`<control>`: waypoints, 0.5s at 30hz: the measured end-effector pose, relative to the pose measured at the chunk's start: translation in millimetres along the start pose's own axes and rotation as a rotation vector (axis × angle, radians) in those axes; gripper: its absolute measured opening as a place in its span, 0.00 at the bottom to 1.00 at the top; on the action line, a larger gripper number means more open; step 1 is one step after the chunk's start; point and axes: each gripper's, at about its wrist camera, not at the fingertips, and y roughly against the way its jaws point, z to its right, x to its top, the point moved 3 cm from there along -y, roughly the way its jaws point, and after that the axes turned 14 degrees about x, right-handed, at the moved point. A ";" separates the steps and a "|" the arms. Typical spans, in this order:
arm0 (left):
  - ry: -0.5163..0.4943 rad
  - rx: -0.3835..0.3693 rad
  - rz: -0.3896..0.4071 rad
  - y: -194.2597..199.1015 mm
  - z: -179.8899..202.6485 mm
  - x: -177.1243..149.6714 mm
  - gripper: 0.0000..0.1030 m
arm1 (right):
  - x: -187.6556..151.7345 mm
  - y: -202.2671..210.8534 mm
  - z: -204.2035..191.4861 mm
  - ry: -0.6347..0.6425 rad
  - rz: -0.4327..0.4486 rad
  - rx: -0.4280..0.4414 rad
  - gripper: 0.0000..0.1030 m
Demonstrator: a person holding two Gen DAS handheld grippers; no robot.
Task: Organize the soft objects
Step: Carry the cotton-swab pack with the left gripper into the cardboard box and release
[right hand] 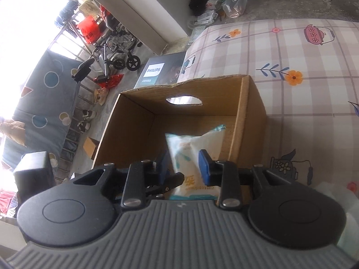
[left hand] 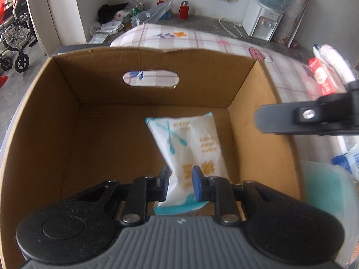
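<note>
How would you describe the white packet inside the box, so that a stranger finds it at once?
Find the open cardboard box standing on the checked bedcover. On the box floor, toward its right wall, lies one soft white packet, the only thing in the box. Teal cotton-swab drawings and orange print mark it, and the left tool has a finger on each side of its near end.

1. Daylight, fairly bright; comes from the window [right hand: 27, 11], blown out white in right wrist view.
2. Box [left hand: 112, 134] interior dimmer, soft shadow along left wall.
3. Fisheye bends edges, dark corners in both views.
4. Slight motion blur on pack [left hand: 190, 152]; text on it unreadable.
</note>
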 end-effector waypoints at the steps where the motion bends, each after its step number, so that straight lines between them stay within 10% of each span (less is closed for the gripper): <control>1: 0.004 -0.005 -0.022 -6.8 -0.3 -1.1 0.24 | 0.2 3.3 4.6 -0.002 0.000 -0.004 0.29; 15: -0.080 0.022 0.025 -23.7 21.8 20.0 0.22 | -6.4 51.8 21.3 -0.007 0.036 0.022 0.29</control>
